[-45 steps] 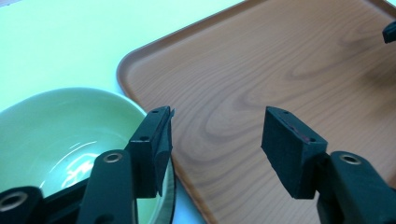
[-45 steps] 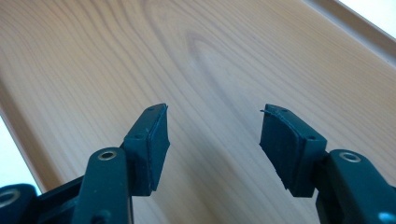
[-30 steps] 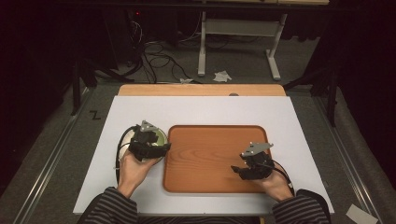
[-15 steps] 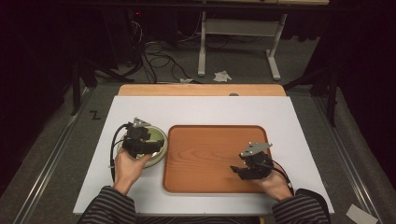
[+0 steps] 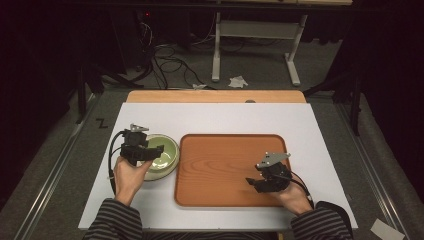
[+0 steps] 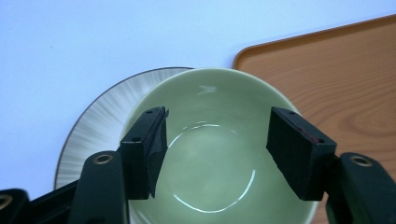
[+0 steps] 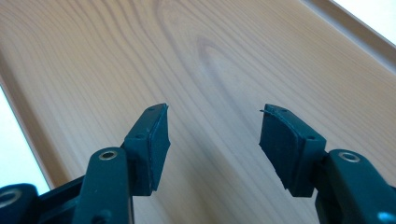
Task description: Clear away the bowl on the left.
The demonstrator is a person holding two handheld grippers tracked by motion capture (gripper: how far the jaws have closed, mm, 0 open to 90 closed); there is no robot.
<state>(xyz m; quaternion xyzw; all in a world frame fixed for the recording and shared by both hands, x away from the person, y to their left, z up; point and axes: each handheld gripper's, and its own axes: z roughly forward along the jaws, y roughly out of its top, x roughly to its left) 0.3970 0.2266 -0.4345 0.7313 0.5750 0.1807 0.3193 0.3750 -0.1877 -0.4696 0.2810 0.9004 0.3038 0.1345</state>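
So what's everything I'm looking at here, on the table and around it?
bowl: one, pale green, on the plate, left of the tray
plate: one, white with fine grey lines and a dark rim, under the bowl
tray: one, brown wood, middle of the table
table: one, white top with a wooden strip at the far edge
cables: several, dark, on the floor behind the table
paper scrap: one, white, on the floor
left claw: one, black, open over the bowl
right claw: one, black, open over the tray
sleeves: two, striped, at the near edge
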